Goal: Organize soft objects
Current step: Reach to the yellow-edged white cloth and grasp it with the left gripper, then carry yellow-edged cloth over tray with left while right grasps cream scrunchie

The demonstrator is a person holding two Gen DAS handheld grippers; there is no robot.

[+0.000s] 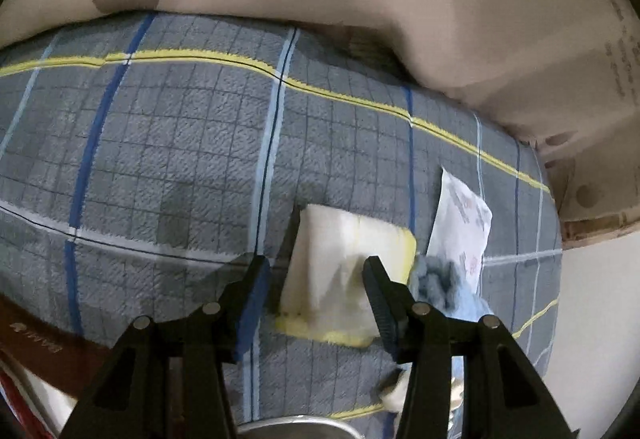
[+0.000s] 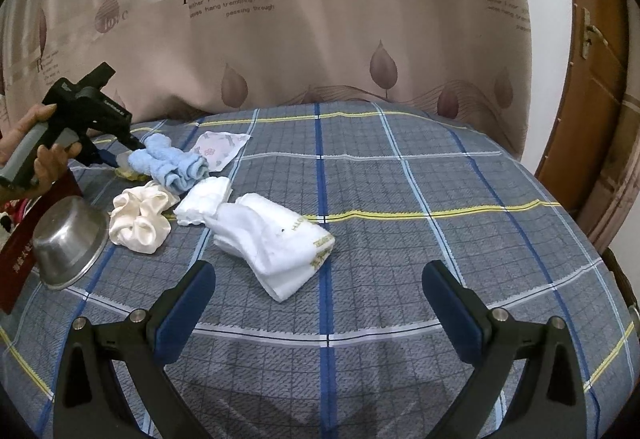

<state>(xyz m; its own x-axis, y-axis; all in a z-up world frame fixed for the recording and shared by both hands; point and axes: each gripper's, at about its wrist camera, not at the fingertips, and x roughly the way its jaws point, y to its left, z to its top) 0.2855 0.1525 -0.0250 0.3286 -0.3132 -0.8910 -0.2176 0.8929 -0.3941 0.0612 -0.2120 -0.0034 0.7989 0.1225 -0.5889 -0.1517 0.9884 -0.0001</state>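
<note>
In the left wrist view my left gripper [image 1: 316, 277] points down over a white sponge with yellow edges [image 1: 340, 267] that lies flat on the checked cloth. Its jaws stand open, one finger at the sponge's left edge and the other over its right part, without squeezing it. A rolled blue towel [image 1: 452, 287] and a white printed cloth [image 1: 460, 223] lie just right of it. In the right wrist view my right gripper [image 2: 320, 295] hangs open and holds nothing, in front of a white towel with gold lettering [image 2: 276, 239]. Farther left lie a small white cloth [image 2: 204, 201], a cream satin piece [image 2: 138, 219] and the blue towel [image 2: 172, 159].
A steel bowl [image 2: 68, 243] lies tilted at the left edge beside a dark red booklet [image 2: 16, 259]. A person's hand [image 2: 44, 159] holds the left gripper [image 2: 122, 153]. A leaf-print curtain [image 2: 320, 19] hangs behind the checked tablecloth [image 2: 440, 239]. A wooden door [image 2: 592, 99] stands at the right.
</note>
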